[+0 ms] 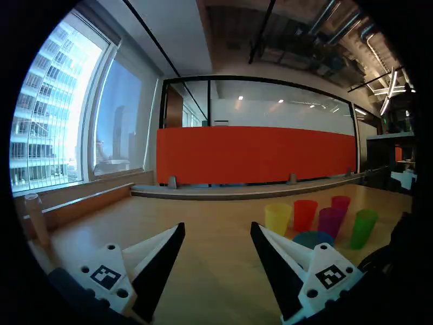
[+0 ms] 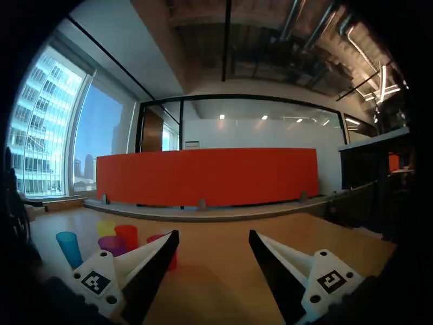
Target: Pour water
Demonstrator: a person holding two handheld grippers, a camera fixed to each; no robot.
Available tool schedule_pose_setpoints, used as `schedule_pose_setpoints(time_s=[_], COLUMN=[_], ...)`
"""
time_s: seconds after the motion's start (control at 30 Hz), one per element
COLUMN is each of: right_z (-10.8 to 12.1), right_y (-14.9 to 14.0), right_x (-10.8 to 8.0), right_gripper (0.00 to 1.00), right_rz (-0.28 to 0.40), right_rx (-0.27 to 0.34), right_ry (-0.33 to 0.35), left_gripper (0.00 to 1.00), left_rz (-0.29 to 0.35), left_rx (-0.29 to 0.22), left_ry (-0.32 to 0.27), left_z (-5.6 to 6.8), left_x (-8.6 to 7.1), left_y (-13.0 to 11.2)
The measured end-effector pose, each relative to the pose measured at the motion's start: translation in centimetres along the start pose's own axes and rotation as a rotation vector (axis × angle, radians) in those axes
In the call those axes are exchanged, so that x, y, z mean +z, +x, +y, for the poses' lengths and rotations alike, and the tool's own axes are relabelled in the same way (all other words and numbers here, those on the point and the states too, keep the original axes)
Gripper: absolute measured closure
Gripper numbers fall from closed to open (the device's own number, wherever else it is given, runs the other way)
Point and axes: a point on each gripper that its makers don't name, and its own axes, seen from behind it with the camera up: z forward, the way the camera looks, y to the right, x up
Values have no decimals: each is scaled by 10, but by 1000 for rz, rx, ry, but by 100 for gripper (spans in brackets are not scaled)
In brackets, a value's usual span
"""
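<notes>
An office: orange desk divider (image 1: 254, 154), glass-walled meeting room (image 1: 276, 105), windows (image 1: 51, 114) onto towers

orange partition (image 1: 254, 154) | window (image 1: 54, 114) | wooden table (image 1: 216, 222) | ceiling pipes (image 1: 330, 32), perhaps ducts

Both views skim the table (image 1: 216, 249), sharing cups (image 1: 330, 219) and orange partition (image 1: 254, 154).

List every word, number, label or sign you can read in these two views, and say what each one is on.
No text can be read.
left gripper: square marker beside the fingers, a black-and-white pattern, no letters or digits.
right gripper: same kind of pattern, no letters or digits.
white sign on the glass wall: too small to read.
</notes>
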Motion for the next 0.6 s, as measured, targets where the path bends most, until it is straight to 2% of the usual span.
schedule_pose_setpoints(time_s=[0.6], right_z=[11], right_y=[-14], right_x=[2], right_gripper=[0], right_rz=[-28], right_rx=[-7], right_ry=[-17], left_gripper=[10], left_rz=[0], left_rx=[0], left_ry=[0], left_z=[0], left_x=[1], left_y=[0])
